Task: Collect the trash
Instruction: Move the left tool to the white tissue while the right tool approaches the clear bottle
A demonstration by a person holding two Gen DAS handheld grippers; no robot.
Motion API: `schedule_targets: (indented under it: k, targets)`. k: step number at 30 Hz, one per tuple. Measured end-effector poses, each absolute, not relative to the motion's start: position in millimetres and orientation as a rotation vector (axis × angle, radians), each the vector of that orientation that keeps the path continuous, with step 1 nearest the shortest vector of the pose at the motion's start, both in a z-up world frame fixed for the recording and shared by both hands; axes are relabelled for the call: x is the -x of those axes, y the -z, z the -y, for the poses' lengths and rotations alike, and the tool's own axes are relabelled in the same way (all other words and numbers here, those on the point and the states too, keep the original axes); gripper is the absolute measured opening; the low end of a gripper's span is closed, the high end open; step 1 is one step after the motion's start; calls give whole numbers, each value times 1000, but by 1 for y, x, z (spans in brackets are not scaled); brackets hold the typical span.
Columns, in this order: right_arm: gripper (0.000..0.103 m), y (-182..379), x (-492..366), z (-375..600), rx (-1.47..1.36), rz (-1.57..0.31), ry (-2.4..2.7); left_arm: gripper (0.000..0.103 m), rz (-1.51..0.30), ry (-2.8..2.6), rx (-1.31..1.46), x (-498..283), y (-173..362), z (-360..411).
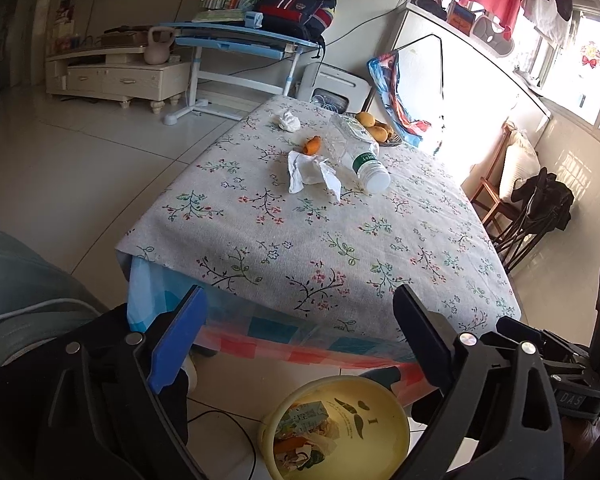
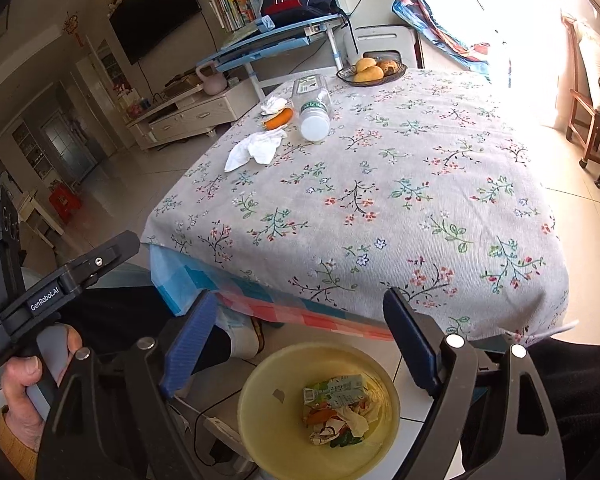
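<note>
On the flowered tablecloth [image 1: 320, 240] at the far side lie a crumpled white tissue [image 1: 314, 174], a smaller tissue wad [image 1: 287, 121], an orange peel piece [image 1: 313, 145] and a clear plastic bottle [image 1: 360, 152] on its side. They also show in the right wrist view: tissue [image 2: 256, 148], wad [image 2: 273, 105], peel [image 2: 278, 119], bottle [image 2: 313, 108]. A yellow bin [image 1: 336, 428] [image 2: 320, 412] on the floor holds a carton and scraps. My left gripper [image 1: 300, 332] and right gripper [image 2: 298, 332] are both open and empty, above the bin at the table's near edge.
A dish of fruit [image 2: 371, 70] stands at the table's far edge. A blue desk with a backpack [image 1: 296, 10] and a TV cabinet [image 1: 116, 76] stand behind. Chairs [image 1: 532, 208] are to the right. A cable [image 2: 204, 416] runs on the floor by the bin.
</note>
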State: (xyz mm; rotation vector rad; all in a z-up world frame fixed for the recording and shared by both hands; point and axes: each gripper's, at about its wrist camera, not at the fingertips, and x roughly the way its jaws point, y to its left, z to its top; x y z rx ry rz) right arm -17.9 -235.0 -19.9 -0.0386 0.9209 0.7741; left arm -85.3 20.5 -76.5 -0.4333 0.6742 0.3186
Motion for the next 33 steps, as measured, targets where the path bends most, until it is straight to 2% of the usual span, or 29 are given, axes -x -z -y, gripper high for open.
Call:
schedule_targets:
  k: [15,33]
  targets:
    - [82,10,-63,195,102,-879,-779,93,-717,-332,380,-2,58,-62]
    - [86,27,-173,77,146,-890,-793,94,-819,-372,395,-85,93,-84]
